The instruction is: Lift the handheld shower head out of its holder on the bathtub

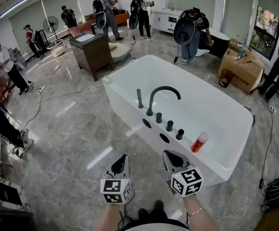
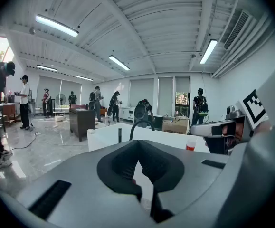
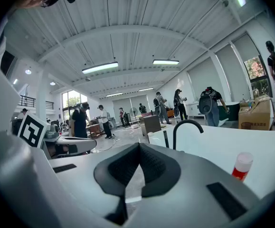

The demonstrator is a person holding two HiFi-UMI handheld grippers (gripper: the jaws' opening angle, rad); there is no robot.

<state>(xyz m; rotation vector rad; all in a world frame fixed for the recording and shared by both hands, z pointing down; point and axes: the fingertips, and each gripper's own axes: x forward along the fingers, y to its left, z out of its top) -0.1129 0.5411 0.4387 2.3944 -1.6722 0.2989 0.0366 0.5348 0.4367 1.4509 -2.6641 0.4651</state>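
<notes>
Handling is judged first: the handheld shower head is seen as a slim black wand standing upright in its holder on the near rim of the white bathtub, just left of the arched black spout and in line with three black knobs. It is judged to be rigid, fairly light and smooth-finished, so some slip between narrow pads is to be expected, and drag from a hose below the rim should be allowed for. The wand is best taken around its exposed shaft, above the holder, and drawn straight up along its own axis. Both tools are held well short of the tub: the left gripper is closed with nothing between its jaws, and the right gripper likewise has its jaws together and empty. As for containers, no objects are seen in the tub basin, though whether any water lies in it cannot be told from these views. A red bottle with a white cap is set on the rim right of the knobs, its contents hidden. A cardboard box is set on the floor beyond the tub, with small items on top.
</notes>
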